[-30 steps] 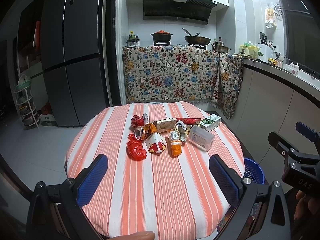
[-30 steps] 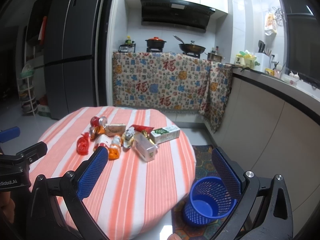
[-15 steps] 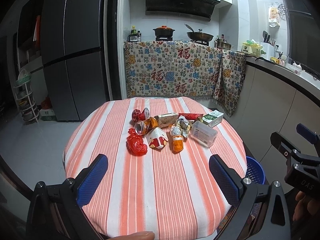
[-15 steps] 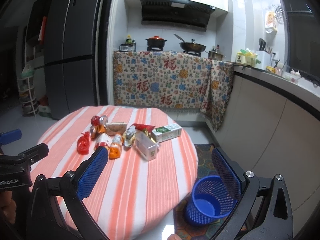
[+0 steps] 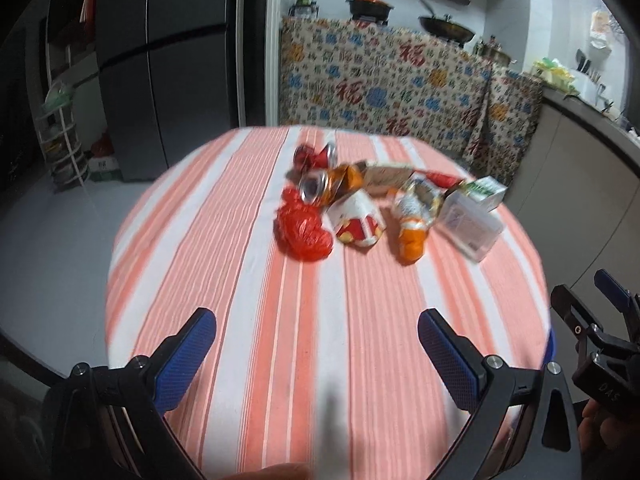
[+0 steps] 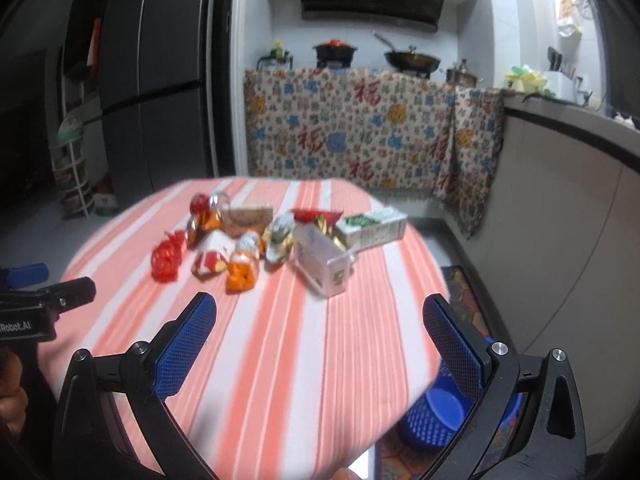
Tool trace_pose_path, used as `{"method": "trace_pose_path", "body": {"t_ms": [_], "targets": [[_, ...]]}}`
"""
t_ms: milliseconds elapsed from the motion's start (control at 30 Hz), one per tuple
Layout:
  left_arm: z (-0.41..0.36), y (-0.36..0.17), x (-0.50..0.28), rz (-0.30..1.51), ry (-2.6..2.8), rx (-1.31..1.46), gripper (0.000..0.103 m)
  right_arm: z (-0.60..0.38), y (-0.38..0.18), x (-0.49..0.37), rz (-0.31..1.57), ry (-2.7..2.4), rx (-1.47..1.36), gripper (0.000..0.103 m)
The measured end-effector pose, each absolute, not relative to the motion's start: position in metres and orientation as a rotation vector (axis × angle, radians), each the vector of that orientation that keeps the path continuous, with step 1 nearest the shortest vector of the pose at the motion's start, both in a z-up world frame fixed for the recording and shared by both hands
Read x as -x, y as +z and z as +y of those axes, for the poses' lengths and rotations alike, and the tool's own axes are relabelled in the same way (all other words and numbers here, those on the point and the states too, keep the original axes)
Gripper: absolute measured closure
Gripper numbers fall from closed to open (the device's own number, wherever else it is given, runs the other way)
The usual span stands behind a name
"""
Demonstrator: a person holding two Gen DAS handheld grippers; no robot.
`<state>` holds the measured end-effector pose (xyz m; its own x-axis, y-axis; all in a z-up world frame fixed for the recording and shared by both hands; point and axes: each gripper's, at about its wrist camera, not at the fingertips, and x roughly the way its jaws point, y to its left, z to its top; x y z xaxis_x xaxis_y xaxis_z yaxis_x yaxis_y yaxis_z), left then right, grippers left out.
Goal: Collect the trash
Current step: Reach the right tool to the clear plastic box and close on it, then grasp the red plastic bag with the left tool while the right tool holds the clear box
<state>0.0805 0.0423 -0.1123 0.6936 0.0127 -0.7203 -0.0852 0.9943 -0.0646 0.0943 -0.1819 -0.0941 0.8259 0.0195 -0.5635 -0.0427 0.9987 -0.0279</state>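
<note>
Trash lies in a pile on a round table with an orange-striped cloth [image 5: 248,288]: a red plastic bag [image 5: 304,230], crushed cans [image 5: 316,186], a red-white paper carton [image 5: 358,222], an orange bottle [image 5: 414,230], a clear plastic box [image 5: 472,226] and a green-white milk carton [image 5: 482,192]. The pile also shows in the right wrist view, with the plastic box [image 6: 322,262] nearest. My left gripper [image 5: 316,356] is open and empty over the table's near part. My right gripper [image 6: 320,346] is open and empty over the table's right front. A blue mesh bin [image 6: 436,414] stands on the floor below the table's right edge.
A dark fridge [image 5: 160,72] stands at the back left with a wire rack [image 5: 64,140] beside it. A cloth-draped stove counter [image 5: 400,88] is behind the table. A kitchen counter [image 6: 568,184] runs along the right. A patterned mat [image 6: 466,296] lies on the floor.
Both grippers have moved forward toward the table, so the trash pile looks larger and closer. Both stay open and empty. The current views are motion-blurred.
</note>
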Motion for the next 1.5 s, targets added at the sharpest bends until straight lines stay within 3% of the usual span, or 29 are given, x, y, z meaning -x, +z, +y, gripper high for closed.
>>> {"method": "trace_pose_path", "body": {"t_ms": [333, 533, 833, 1100, 1167, 1200, 1267, 1300, 1333, 1400, 1500], "targets": [[0.056, -0.179, -0.146, 0.962, 0.093, 0.078, 0.000, -0.192, -0.174, -0.153, 0.874, 0.103, -0.007, 0.000], [0.064, -0.192, -0.164, 0.970, 0.132, 0.053, 0.000, -0.192, -0.191, -0.165, 0.924, 0.101, 0.022, 0.000], [0.072, -0.193, -0.161, 0.945, 0.143, 0.057, 0.000, -0.193, -0.190, -0.195, 0.958, 0.152, 0.067, 0.000], [0.068, -0.194, -0.169, 0.947, 0.143, 0.055, 0.000, -0.206, -0.153, -0.239, 0.841, 0.144, 0.173, 0.001], [0.067, -0.194, -0.169, 0.947, 0.144, 0.055, 0.000, -0.204, -0.154, -0.253, 0.856, 0.158, 0.195, 0.005], [0.067, -0.194, -0.170, 0.947, 0.143, 0.056, 0.000, -0.202, -0.157, -0.259, 0.867, 0.167, 0.202, 0.013], [0.067, -0.194, -0.170, 0.947, 0.143, 0.056, 0.000, -0.202, -0.165, -0.267, 0.909, 0.189, 0.191, 0.033], [0.067, -0.194, -0.169, 0.947, 0.143, 0.056, 0.000, -0.204, -0.168, -0.269, 0.931, 0.202, 0.162, 0.052], [0.067, -0.194, -0.169, 0.947, 0.143, 0.056, 0.000, -0.207, -0.167, -0.268, 0.938, 0.207, 0.123, 0.060], [0.066, -0.194, -0.170, 0.947, 0.143, 0.056, 0.000, -0.212, -0.163, -0.258, 0.939, 0.223, 0.032, 0.068], [0.066, -0.195, -0.170, 0.947, 0.143, 0.056, 0.000, -0.227, -0.162, -0.238, 0.990, 0.316, -0.251, 0.068]]}}
